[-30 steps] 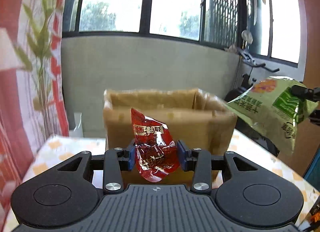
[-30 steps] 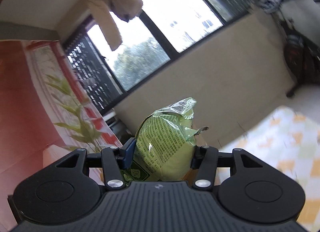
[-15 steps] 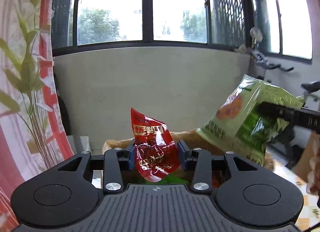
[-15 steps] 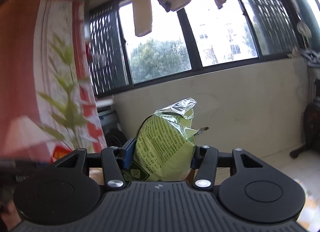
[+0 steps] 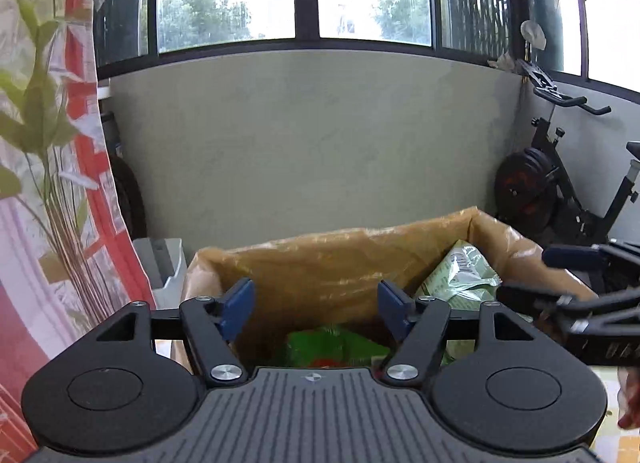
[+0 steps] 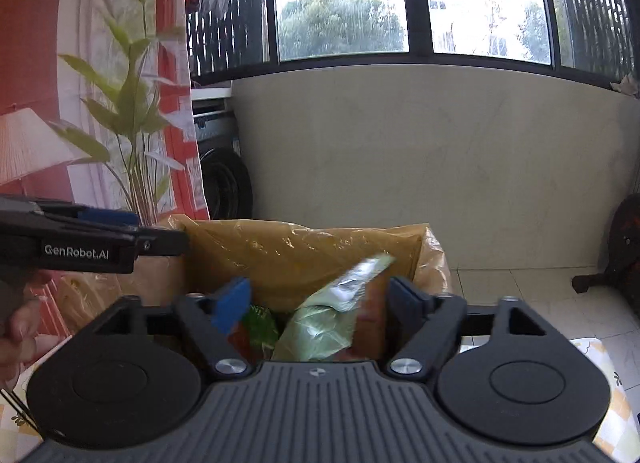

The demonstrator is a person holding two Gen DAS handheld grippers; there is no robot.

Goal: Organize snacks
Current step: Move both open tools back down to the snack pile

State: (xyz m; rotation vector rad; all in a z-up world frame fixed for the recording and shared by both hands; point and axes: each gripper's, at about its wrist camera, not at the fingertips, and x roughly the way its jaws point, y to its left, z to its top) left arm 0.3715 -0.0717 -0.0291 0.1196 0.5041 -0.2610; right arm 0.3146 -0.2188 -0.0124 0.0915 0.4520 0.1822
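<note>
A cardboard box lined with clear plastic (image 5: 340, 259) stands open right under both grippers. My left gripper (image 5: 316, 305) is over it, jaws opening, with nothing between the blue pads. A green packet (image 5: 336, 347) and a bit of red lie in the box below it. A pale green snack bag (image 5: 460, 283) rests against the box's right wall. In the right wrist view my right gripper (image 6: 318, 303) has its jaws opening, and the pale green bag (image 6: 324, 327), blurred, is free of the pads inside the box (image 6: 304, 247). The left gripper (image 6: 156, 231) reaches in from the left.
An exercise bike (image 5: 560, 191) stands at the right behind the box. A red curtain with a plant print (image 5: 48, 143) hangs at the left, with a white bin (image 5: 168, 263) at its foot. A person's hand (image 6: 16, 327) holds the left gripper. The checked tablecloth (image 6: 600, 363) shows beside the box.
Both grippers moved forward over the box and opened. The red packet has left the left gripper's jaws. The pale green bag has left the right gripper's pads and dropped into the box.
</note>
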